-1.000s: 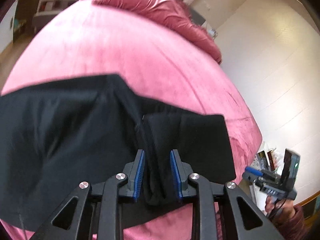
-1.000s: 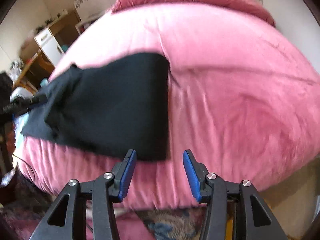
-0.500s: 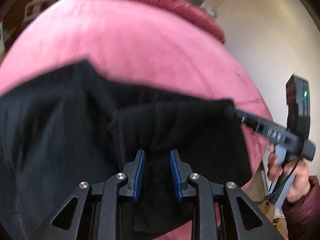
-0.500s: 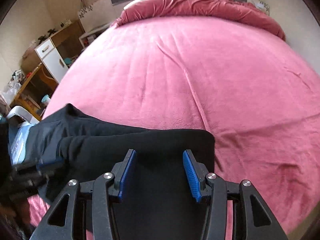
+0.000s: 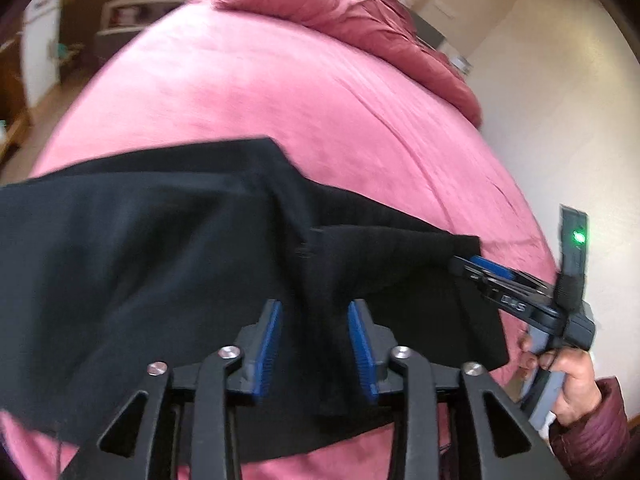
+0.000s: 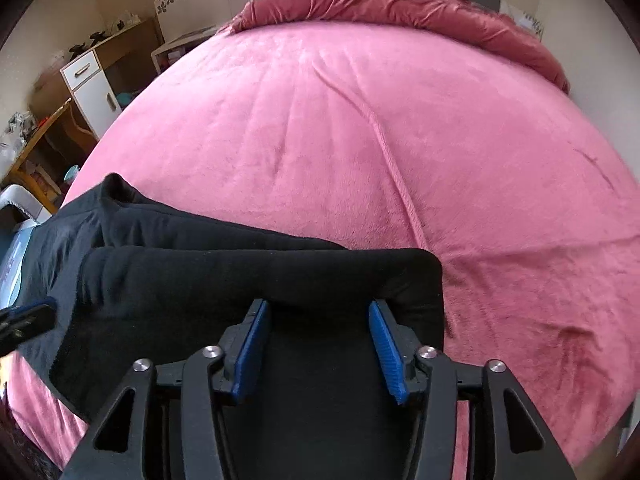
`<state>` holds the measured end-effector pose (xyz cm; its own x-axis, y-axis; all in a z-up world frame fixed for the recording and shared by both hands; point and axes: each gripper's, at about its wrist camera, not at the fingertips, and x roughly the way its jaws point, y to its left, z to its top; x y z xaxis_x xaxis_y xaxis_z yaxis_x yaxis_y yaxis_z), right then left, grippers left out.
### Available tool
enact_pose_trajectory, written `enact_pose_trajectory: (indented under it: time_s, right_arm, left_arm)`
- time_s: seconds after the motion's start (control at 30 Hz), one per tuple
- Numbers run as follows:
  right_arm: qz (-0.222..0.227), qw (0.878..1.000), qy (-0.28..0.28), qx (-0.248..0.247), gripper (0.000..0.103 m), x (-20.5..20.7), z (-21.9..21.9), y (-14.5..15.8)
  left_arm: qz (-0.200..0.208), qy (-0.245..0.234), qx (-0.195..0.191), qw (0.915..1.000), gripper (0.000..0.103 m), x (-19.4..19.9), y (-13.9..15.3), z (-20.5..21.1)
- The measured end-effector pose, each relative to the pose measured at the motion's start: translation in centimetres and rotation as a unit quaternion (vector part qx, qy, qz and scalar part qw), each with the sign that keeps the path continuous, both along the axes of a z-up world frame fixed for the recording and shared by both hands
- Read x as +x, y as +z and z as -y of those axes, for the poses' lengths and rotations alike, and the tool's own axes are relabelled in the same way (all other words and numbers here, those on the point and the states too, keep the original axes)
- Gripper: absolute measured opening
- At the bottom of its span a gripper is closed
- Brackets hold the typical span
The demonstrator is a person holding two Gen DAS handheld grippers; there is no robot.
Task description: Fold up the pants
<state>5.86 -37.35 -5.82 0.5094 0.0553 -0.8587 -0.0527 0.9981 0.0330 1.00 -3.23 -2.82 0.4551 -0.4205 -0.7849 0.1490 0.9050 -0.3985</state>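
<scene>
The black pants (image 5: 140,272) lie on the pink bed near its front edge, partly folded over themselves. My left gripper (image 5: 316,312) is shut on a bunched fold of the pants that hangs between its blue pads. My right gripper (image 6: 320,312) is open, its jaws wide apart over the right end of the pants (image 6: 248,280), with cloth lying between and under the pads. In the left wrist view the right gripper (image 5: 480,268) touches the far right corner of the pants. The left gripper's tip (image 6: 28,316) shows at the right wrist view's left edge.
The pink velvet bed (image 6: 360,128) fills both views, with a bunched dark pink duvet (image 6: 400,0) at its head. A white and wood cabinet (image 6: 92,84) and a desk stand left of the bed. A cream wall (image 5: 560,100) runs along the right.
My right gripper came in from off the bed's edge and now sits open over the right end of the pants. My left gripper kept its hold on the fold.
</scene>
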Motion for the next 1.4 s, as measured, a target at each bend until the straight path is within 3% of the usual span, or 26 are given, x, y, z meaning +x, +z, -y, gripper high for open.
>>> enact_pose_trajectory:
  time_s: [0.13,0.33,0.57,0.7,0.83,0.93,1.07,1.17,1.4]
  right_arm:
    - [0.033,0.999,0.004,0.005,0.062,-1.4,-1.7,1.7]
    - [0.041,0.998,0.040,0.026,0.065,-3.8,-5.5,2.4]
    - [0.017,0.994,0.097,0.044,0.065,-6.0,-10.6,1.1]
    - [0.001,0.993,0.111,0.043,0.065,-6.5,-12.4,0.3]
    - [-0.007,0.993,0.113,0.042,0.067,-6.4,-12.8,-0.6]
    - [-0.014,0.993,0.105,0.055,0.070,-6.3,-12.1,-1.1]
    - [-0.015,0.993,0.096,0.070,0.070,-6.1,-11.6,-1.4]
    - [-0.013,0.993,0.094,0.073,0.071,-6.1,-11.6,-1.6]
    - [-0.013,0.993,0.092,0.076,0.071,-6.2,-11.5,-1.6]
  left_arm:
    - [0.015,0.053,0.033,0.9979,0.044,-2.8,0.8,-4.2]
    - [0.020,0.097,0.057,0.9935,0.044,-5.7,1.3,-8.6]
    - [-0.015,0.123,0.043,0.9913,0.044,-7.1,-0.1,-10.6]
    - [-0.059,0.151,-0.008,0.9867,0.044,-7.3,-1.2,-13.0]
    - [-0.106,0.204,-0.096,0.9686,0.043,-8.8,-2.7,-17.4]
    - [-0.126,0.259,-0.158,0.9446,0.042,-10.3,-3.8,-21.2]
    - [-0.131,0.308,-0.198,0.9214,0.042,-11.2,-4.8,-24.2]
    - [-0.140,0.345,-0.206,0.9052,0.042,-11.3,-5.8,-25.6]
    - [-0.162,0.383,-0.214,0.8840,0.042,-10.6,-7.9,-26.8]
